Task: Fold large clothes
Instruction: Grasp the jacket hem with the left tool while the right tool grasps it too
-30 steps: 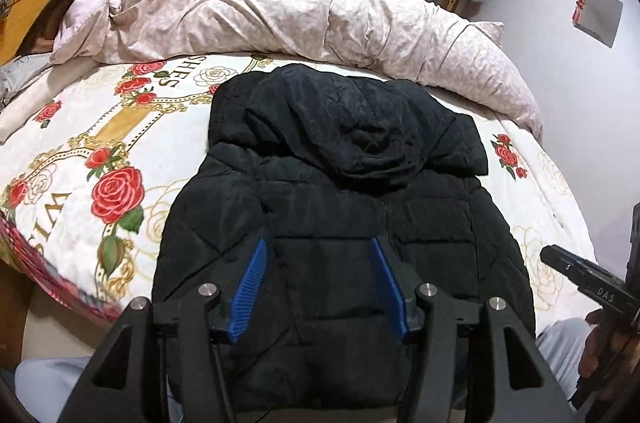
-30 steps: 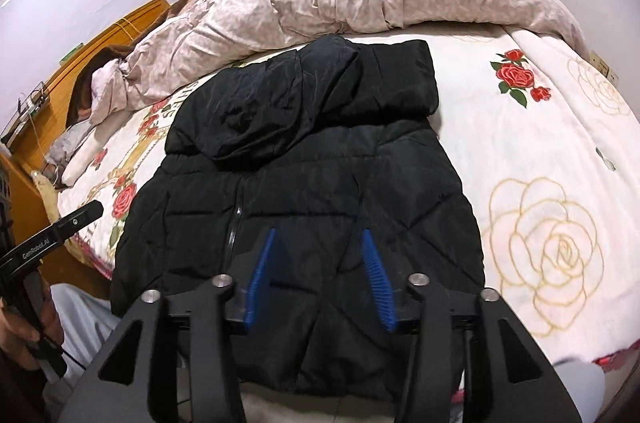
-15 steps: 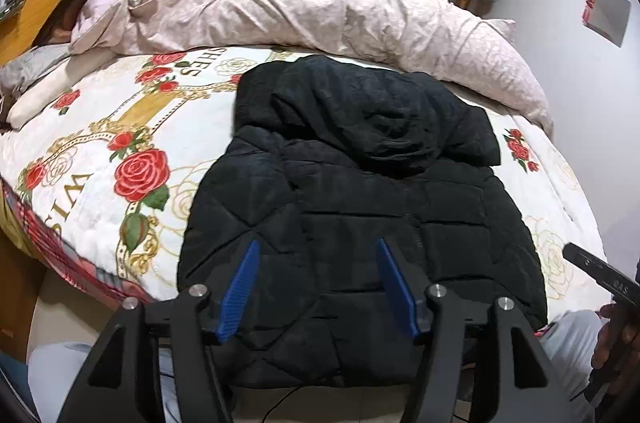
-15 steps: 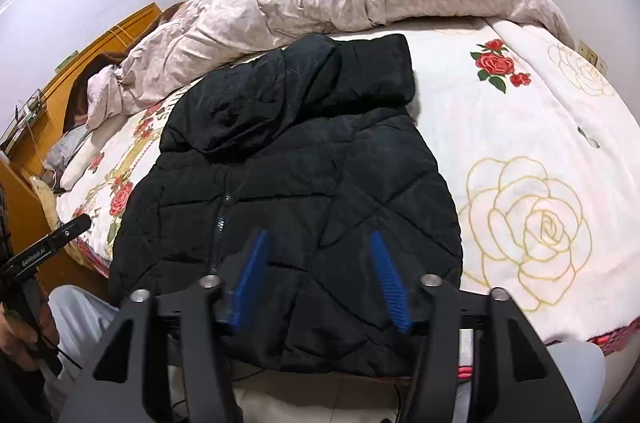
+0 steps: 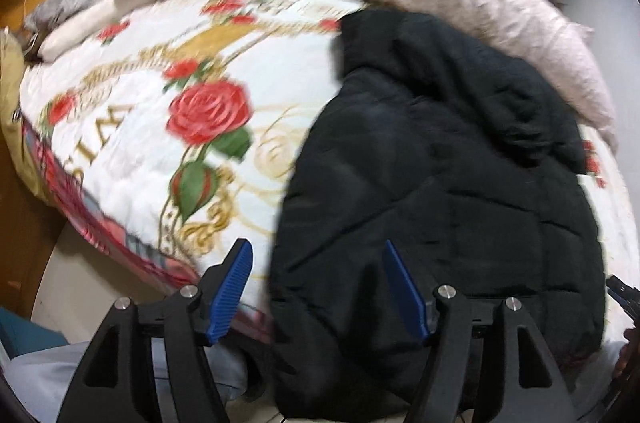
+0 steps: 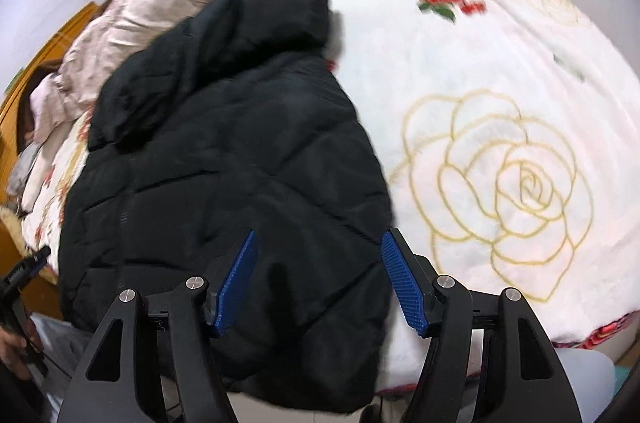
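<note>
Both grippers have dropped toward the jacket's [image 5: 440, 183] near corners on the bed [image 5: 140, 151], left gripper [image 5: 316, 287] opening and right gripper [image 6: 320, 279] apart, both empty, so this looks like the reach, with a hem pinch next.

Both views are smearing with motion blur

The black jacket's [image 5: 440, 183] hem is running out of frame at the bottom edge, and the rose blanket's [image 5: 280, 71] lettering is blurring beyond reading.

Left gripper [image 5: 316, 287] opening, right gripper [image 6: 318, 281] apart.
</note>
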Available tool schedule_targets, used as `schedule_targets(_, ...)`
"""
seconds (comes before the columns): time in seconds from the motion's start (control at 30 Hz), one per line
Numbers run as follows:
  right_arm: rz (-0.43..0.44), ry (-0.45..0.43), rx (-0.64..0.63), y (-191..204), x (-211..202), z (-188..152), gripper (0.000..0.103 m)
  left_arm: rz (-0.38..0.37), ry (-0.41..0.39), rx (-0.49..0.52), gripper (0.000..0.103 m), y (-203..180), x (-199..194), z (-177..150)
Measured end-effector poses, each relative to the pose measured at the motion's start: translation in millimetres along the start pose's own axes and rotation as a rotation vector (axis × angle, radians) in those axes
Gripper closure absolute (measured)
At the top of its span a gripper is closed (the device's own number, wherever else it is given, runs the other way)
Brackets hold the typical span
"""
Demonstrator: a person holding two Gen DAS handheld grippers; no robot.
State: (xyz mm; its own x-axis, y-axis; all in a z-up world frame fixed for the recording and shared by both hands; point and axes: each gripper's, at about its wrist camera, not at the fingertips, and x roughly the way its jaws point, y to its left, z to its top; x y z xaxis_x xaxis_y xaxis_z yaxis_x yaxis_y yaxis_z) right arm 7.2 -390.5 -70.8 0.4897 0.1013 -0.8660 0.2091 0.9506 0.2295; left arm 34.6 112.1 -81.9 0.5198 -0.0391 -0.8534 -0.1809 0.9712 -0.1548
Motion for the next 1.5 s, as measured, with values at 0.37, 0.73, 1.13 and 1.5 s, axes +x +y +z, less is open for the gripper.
schedule_targets(0.37,0.119,0.130,0.120,-18,20,-19,0.038,-0.072,0.113,-0.023,0.032,-2,26,-29)
schedule_targets(0.73,0.161,0.159,0.118,-12,6,-19,0.088,-0.033,0.112,0.086,0.081,-30,9,-38)
schedule_targets(1.13,0.302,-0.032,0.085,-8,-102,-16,0.092,-0.166,-0.104,0.058,0.089,-25,-103,-18)
schedule_targets(1.5,0.325,-0.023,0.127,-14,-122,-39,0.092,-0.196,-0.090,0.028,0.089,-11,-128,-41)
